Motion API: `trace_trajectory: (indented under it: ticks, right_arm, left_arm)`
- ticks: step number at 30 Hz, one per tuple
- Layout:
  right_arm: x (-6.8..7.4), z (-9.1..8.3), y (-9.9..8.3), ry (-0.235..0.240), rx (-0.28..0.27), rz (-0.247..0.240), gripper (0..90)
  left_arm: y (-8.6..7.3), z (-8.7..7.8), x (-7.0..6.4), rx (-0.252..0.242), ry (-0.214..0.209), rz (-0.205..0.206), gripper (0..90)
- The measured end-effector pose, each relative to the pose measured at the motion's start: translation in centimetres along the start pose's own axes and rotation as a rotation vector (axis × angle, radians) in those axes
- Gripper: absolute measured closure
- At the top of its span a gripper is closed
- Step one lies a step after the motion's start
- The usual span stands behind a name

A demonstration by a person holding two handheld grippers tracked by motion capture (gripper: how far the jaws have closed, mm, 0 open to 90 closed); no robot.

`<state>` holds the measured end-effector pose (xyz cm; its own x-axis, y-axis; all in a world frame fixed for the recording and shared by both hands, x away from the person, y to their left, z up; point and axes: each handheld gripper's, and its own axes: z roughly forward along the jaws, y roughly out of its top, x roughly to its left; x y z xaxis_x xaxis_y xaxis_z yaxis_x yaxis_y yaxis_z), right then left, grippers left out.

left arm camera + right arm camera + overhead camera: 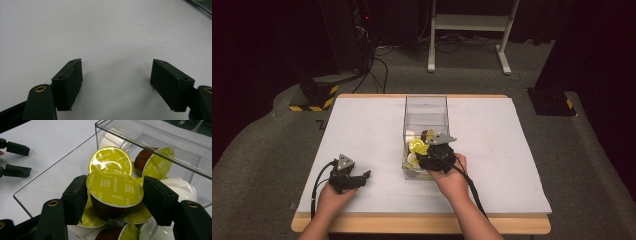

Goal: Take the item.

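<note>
Your right gripper (pixel 115 195) clenching brown capsule (pixel 113 192) with yellow-green lid, jaws pressing both sides, atop capsule pile (pixel 112 162) inside clear box (pixel 425 107) at desk (pixel 362 125) centre. Your left gripper (pixel 360 178) resting released, jaws spreading wide over bare desk at 8 o'clock from box.

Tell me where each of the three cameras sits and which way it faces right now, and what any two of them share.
High view: above the person's side, looking forward and down on the white table; both forearms enter from below.
Left gripper view: rides the left gripper, looking down along its parted jaws at bare tabletop.
Right gripper view: rides the right gripper, looking into the clear box; its jaws flank a yellow-lidded capsule.
Shared: the high and right gripper views both show the box, capsules and the left gripper.
</note>
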<state>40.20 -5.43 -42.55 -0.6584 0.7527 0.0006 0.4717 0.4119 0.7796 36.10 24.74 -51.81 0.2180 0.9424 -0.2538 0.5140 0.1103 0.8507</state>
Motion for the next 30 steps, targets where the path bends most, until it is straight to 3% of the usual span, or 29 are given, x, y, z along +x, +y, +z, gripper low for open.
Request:
trace_trajectory:
  ticks: [5,6,7,20,23,30]
  right_arm:
    - [0.0,-0.4,-0.2,0.000,-0.023,-0.001,41.3]
    - [-0.1,-0.6,-0.1,0.004,-0.026,-0.003,51.7]
    - [-0.1,-0.8,-0.2,0.014,-0.047,-0.011,53.3]
    - [-0.1,-0.7,-0.4,0.005,-0.035,-0.032,52.4]
    - [0.1,-1.1,-0.4,0.005,-0.061,-0.043,63.3]
    - [0.2,-1.5,-0.6,0.007,-0.078,-0.049,72.5]
  left_arm:
    - [0.0,0.0,0.0,-0.001,0.000,-0.001,26.1]
    - [0.0,0.0,0.0,0.000,0.000,0.000,26.1]
    - [0.0,0.0,0.0,0.000,0.000,0.000,26.1]
    - [0.0,0.0,0.0,0.000,0.000,0.000,26.1]
    - [0.0,0.0,0.0,0.000,0.000,-0.001,26.0]
    - [0.0,0.0,0.0,0.000,0.000,-0.001,26.0]
